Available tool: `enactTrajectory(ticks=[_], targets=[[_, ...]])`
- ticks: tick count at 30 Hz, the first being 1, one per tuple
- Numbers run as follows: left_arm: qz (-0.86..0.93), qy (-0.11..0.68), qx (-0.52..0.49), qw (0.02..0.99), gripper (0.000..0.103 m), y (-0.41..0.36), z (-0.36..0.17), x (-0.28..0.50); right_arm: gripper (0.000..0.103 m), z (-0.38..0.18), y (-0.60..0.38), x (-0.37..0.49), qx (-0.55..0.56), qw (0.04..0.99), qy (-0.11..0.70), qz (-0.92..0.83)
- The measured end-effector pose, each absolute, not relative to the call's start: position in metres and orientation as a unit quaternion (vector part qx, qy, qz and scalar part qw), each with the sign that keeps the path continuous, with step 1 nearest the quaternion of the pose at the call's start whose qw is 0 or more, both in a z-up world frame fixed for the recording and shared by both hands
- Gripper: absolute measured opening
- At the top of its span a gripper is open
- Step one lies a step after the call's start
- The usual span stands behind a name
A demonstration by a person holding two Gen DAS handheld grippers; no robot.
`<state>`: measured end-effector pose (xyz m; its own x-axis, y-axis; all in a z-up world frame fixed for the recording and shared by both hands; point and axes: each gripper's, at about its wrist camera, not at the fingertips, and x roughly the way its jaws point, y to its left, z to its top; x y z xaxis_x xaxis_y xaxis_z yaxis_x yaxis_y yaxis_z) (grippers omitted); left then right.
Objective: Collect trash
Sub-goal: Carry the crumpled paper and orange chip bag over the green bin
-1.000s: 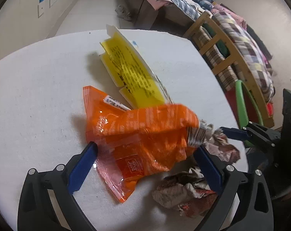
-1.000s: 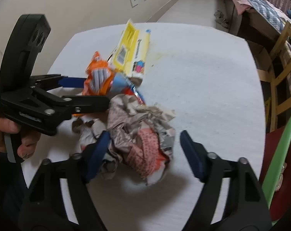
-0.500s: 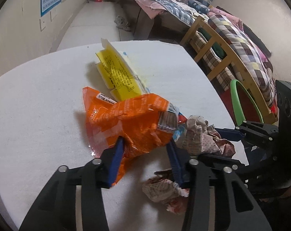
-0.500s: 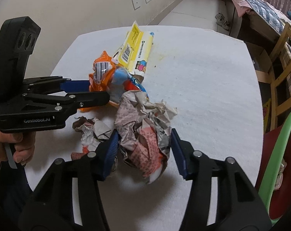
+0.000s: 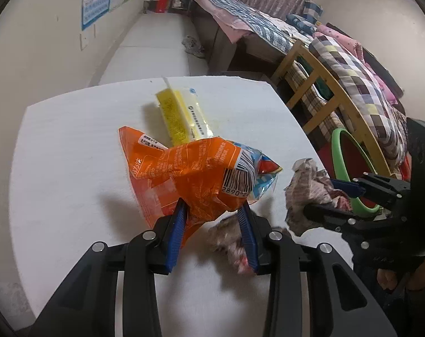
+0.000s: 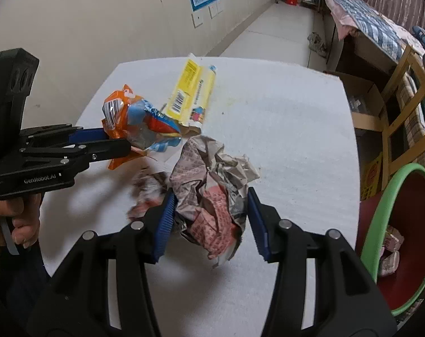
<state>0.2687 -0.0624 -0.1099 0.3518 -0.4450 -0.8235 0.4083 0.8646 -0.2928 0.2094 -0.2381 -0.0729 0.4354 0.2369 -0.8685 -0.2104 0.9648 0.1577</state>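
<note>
My left gripper (image 5: pixel 212 216) is shut on an orange snack bag (image 5: pixel 195 174) and holds it above the white table (image 5: pixel 72 154). The bag also shows in the right wrist view (image 6: pixel 128 123). My right gripper (image 6: pixel 209 207) is shut on a crumpled newspaper ball (image 6: pixel 212 185), lifted off the table; it also shows in the left wrist view (image 5: pixel 310 191). A second, smaller crumpled paper (image 6: pixel 148 193) lies blurred on the table below the two. A yellow carton (image 5: pixel 181 115) lies further back on the table.
A red bin with a green rim (image 6: pixel 403 241) stands at the table's right edge, with some paper inside. A wooden chair (image 6: pixel 403 106) and a bed with plaid bedding (image 5: pixel 352 64) are to the right. A wall is on the left.
Both grippers have closed fully on their items and lifted them. The bag and the newspaper ball rose off the table; the smaller paper stayed down.
</note>
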Motion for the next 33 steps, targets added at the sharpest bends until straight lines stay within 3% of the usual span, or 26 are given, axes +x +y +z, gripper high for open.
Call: enactTrajectory(ticks=[16, 33], targets=[[-0.253, 0.473, -0.019, 0.843, 0.035, -0.050, -0.058, 0.224, 0.048, -0.030, -0.246, 0.171, 0.022, 0.870, 0.479, 0.112], [-0.310, 0.464, 0.000, 0.830, 0.035, -0.130, -0.041, 0.208, 0.048, -0.007, -0.337, 0.147, 0.062, 0.888, 0.456, 0.029]])
